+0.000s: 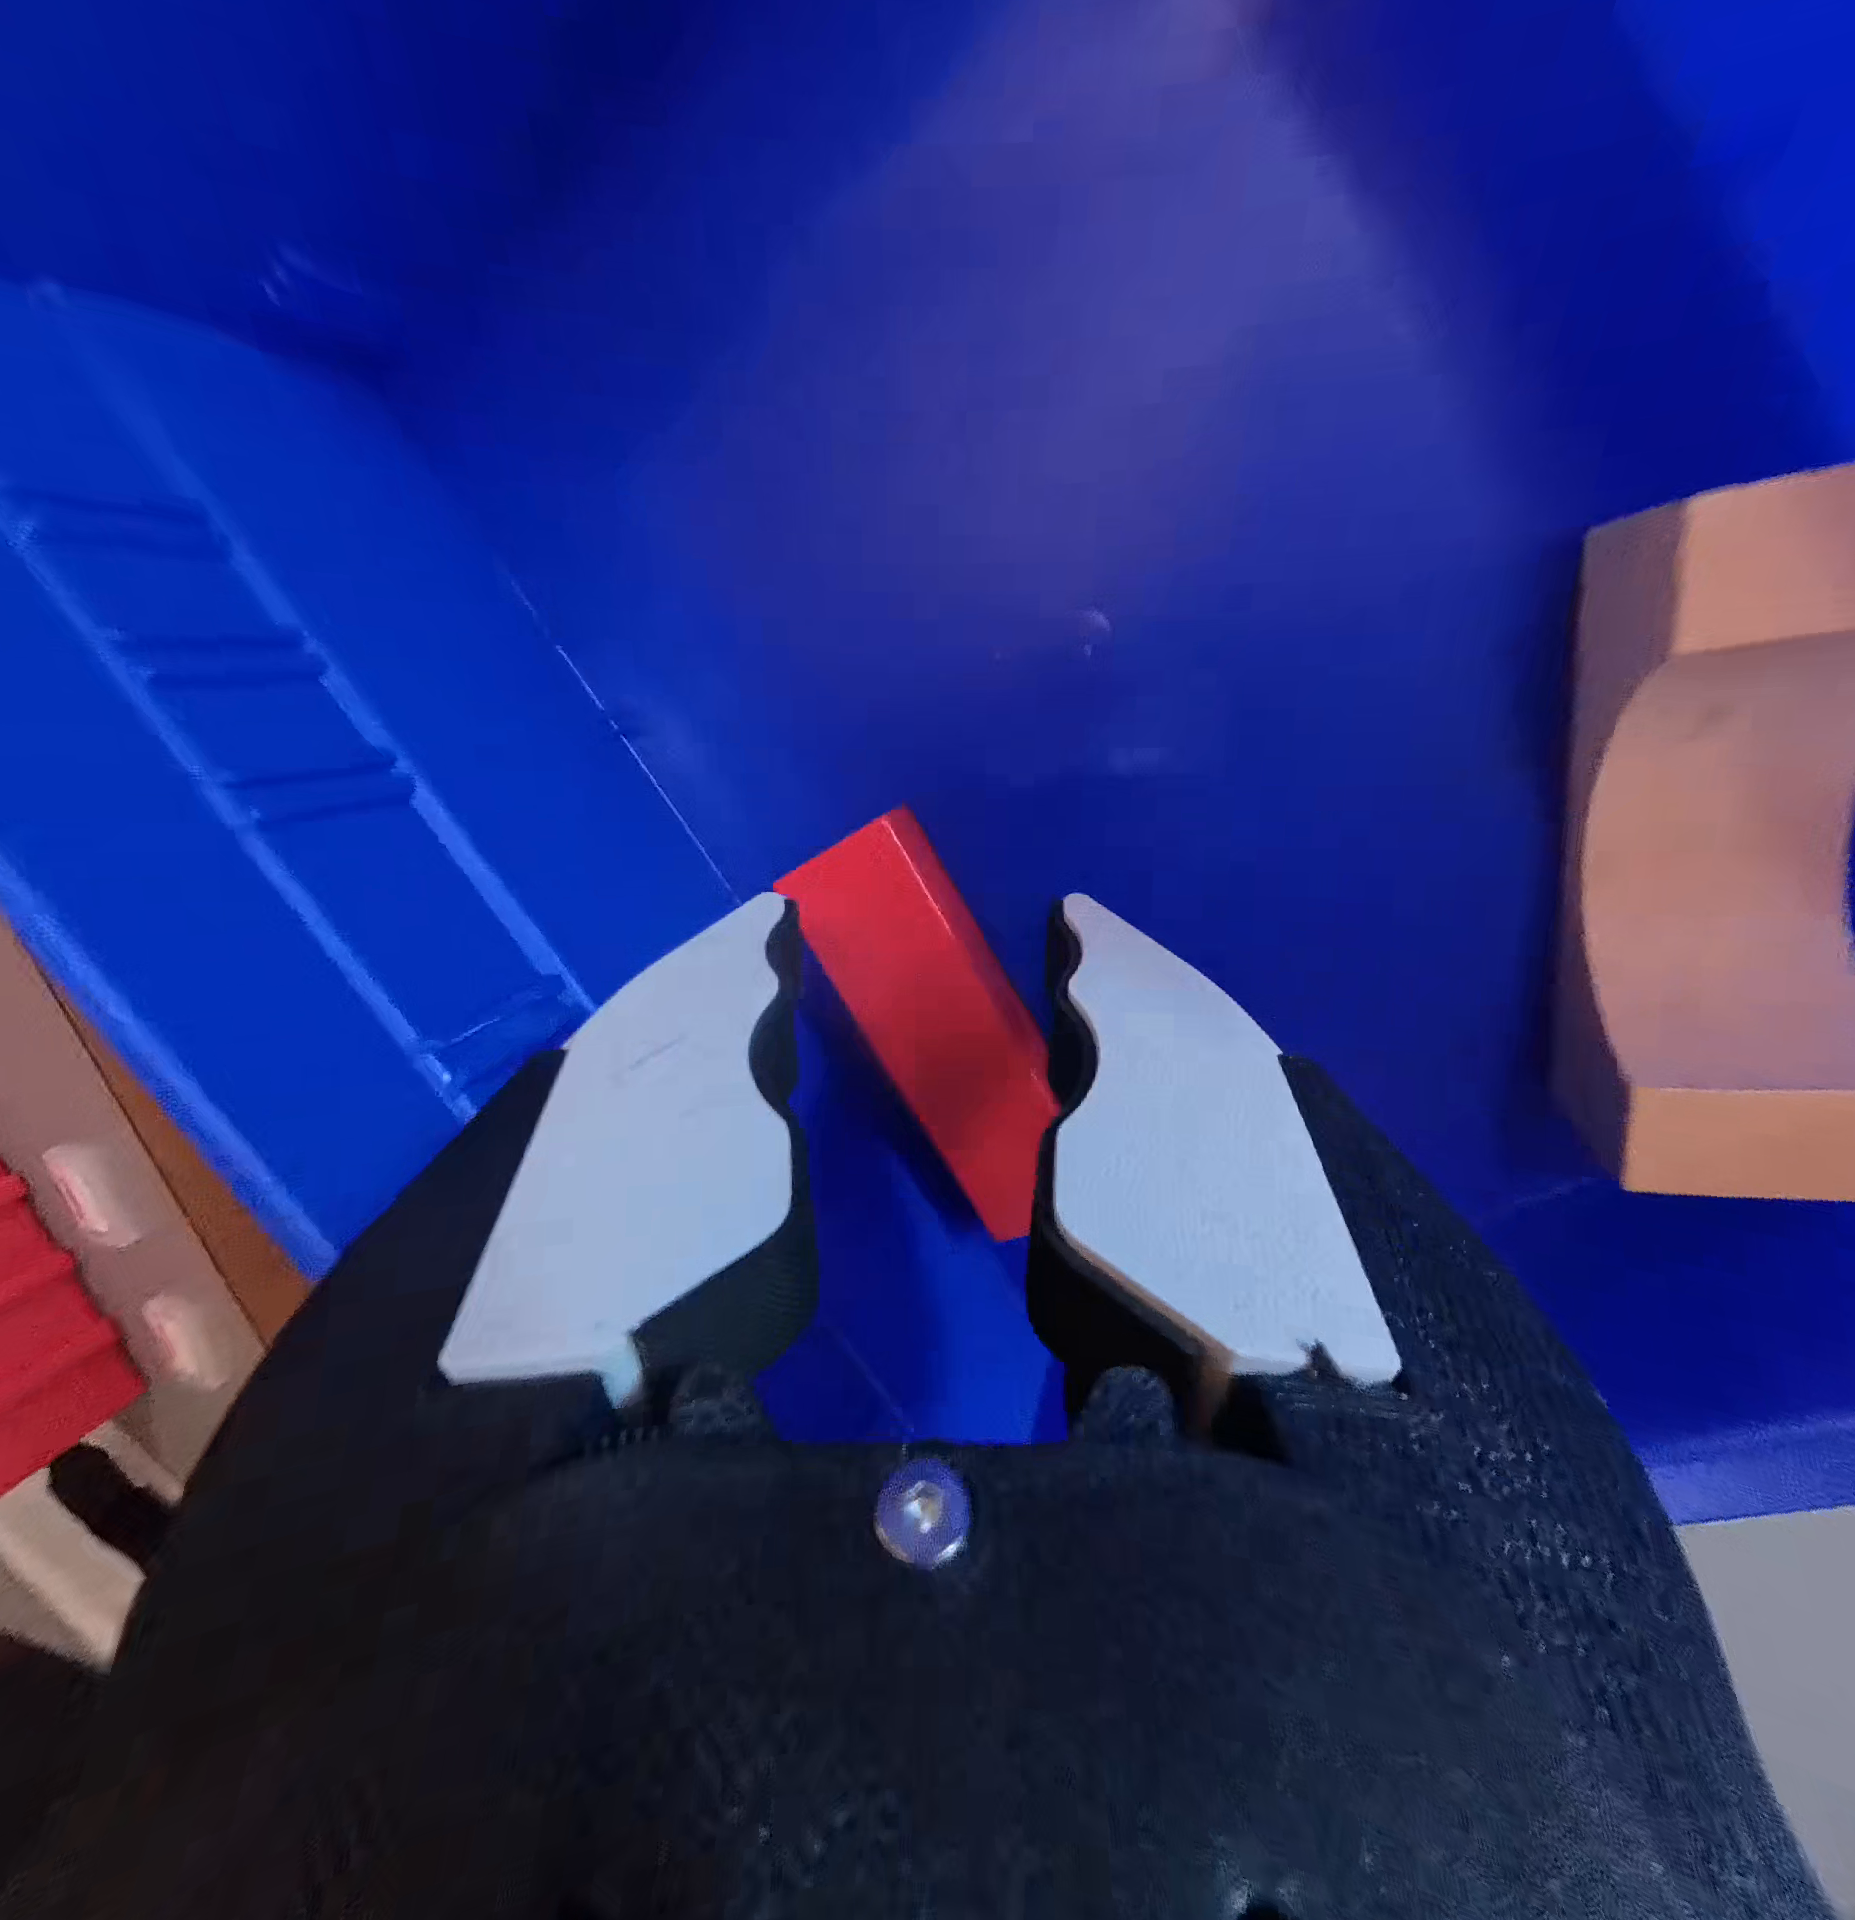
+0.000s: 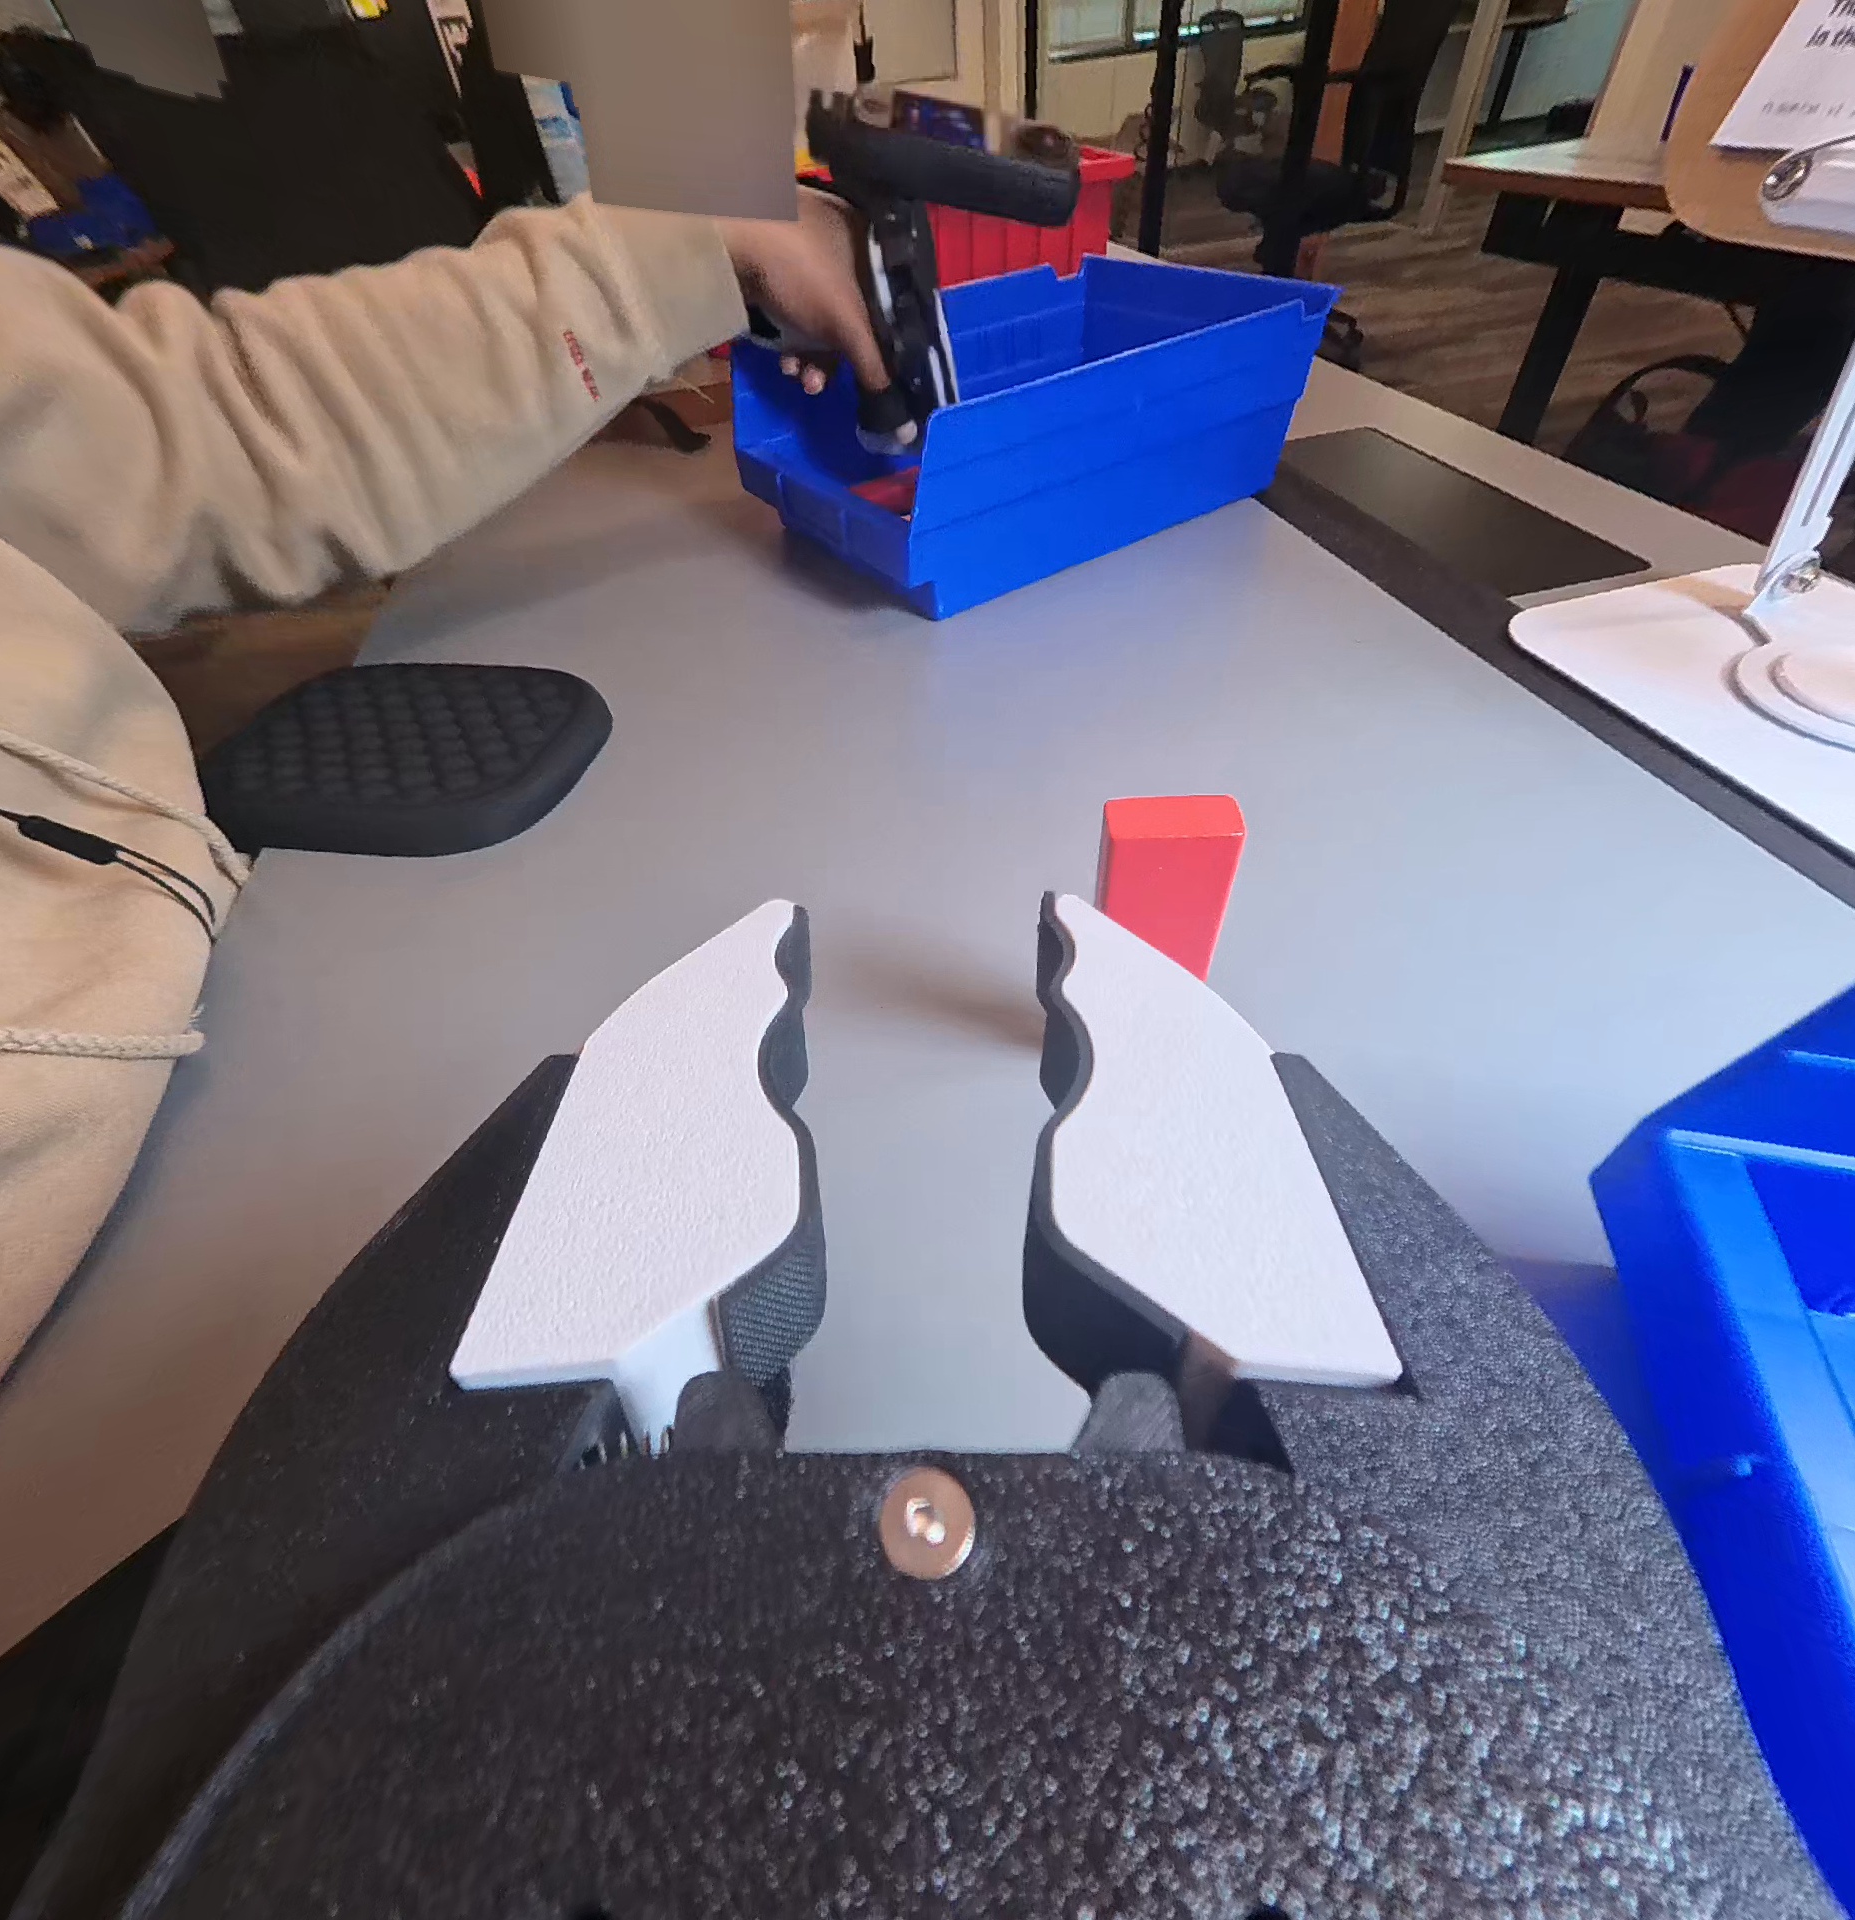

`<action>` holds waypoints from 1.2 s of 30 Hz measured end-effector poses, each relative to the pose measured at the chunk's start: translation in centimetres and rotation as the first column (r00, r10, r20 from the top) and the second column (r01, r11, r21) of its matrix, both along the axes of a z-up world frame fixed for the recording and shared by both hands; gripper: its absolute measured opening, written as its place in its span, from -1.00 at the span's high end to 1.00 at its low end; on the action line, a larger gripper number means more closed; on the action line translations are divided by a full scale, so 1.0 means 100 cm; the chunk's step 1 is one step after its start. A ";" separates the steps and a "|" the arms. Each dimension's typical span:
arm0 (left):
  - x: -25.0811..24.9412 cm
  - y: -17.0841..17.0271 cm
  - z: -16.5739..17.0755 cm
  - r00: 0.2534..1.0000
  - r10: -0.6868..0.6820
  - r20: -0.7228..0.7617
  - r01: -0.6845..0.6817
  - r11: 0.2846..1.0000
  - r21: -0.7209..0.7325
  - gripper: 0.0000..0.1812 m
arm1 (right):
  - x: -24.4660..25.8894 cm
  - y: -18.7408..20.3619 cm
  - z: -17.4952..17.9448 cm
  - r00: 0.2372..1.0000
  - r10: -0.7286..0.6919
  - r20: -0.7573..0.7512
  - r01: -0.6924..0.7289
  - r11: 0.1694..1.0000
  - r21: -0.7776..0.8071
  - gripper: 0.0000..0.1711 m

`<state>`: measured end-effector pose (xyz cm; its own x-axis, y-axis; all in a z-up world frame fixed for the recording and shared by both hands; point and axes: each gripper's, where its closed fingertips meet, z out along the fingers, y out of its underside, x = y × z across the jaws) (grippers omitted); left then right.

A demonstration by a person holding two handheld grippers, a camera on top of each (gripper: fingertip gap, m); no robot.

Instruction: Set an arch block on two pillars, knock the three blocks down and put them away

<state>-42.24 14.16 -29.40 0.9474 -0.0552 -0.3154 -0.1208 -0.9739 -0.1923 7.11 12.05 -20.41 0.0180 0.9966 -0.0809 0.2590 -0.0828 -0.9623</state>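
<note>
My left gripper (image 1: 921, 940) was down inside the blue bin (image 1: 1110, 436), fingers apart w/ a red block (image 1: 918, 1023) lying tilted between them. Right finger's inner edge looked to touch the block, left one showed a gap, so I couldn't tell if it was gripped or just released. Orange arch block (image 1: 1723, 831) lay on its side in the same bin, well off to the right, touching nothing else I could see.

From the right wrist view, that bin (image 2: 1089, 499) sat at the far end of the grey table (image 2: 902, 727), a hand (image 2: 809, 301) holding the left tool over it.

My right gripper (image 2: 921, 945) hovered over the table, open wide & empty. A second red block (image 2: 1172, 883) stood upright just beyond the right fingertip, apart from it. Another blue bin (image 2: 1754, 1299) sat close at right; black pad (image 2: 403, 758) at left.
</note>
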 end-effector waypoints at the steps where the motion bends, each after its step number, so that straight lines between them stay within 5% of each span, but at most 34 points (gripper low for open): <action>1: -0.001 -0.003 -0.005 1.000 -0.011 -0.001 0.011 0.999 -0.053 0.54 | 0.000 -0.001 -0.001 1.000 0.003 0.004 -0.003 1.000 -0.001 0.51; 6: -0.010 -0.010 -0.011 1.000 0.000 -0.013 -0.003 0.966 -0.259 0.59 | -0.001 -0.002 -0.004 1.000 0.006 0.020 -0.006 1.000 -0.012 0.50; 10: -0.012 -0.008 -0.010 0.997 0.034 0.072 -0.011 0.953 -0.304 0.60 | 0.000 -0.001 -0.009 0.999 0.007 0.047 -0.006 1.000 -0.019 0.50; 19: -0.031 -0.006 -0.014 1.000 -0.011 -0.021 0.001 0.903 -0.430 0.55 | 0.000 0.001 -0.015 0.998 0.004 0.069 -0.002 0.999 -0.039 0.50; 26: -0.032 -0.004 -0.017 0.998 -0.056 0.007 0.052 0.869 -0.491 0.71 | 0.001 0.002 -0.018 0.996 0.001 0.086 0.003 0.999 -0.043 0.50; 29: -0.024 -0.003 -0.021 0.993 -0.109 0.051 0.120 0.872 -0.475 0.99 | 0.001 0.003 -0.022 0.995 -0.001 0.099 0.006 0.999 -0.050 0.50; 36: -0.017 0.001 -0.008 0.974 -0.220 0.043 0.218 0.888 -0.405 0.99 | -0.001 0.002 -0.027 0.993 0.002 0.116 0.005 0.998 -0.062 0.50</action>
<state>-43.98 14.22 -30.18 0.8949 -0.3852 -0.2254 -0.3404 -0.9157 0.2136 6.99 12.29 -23.13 0.0321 0.9897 -0.1397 0.3688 -0.1417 -0.9187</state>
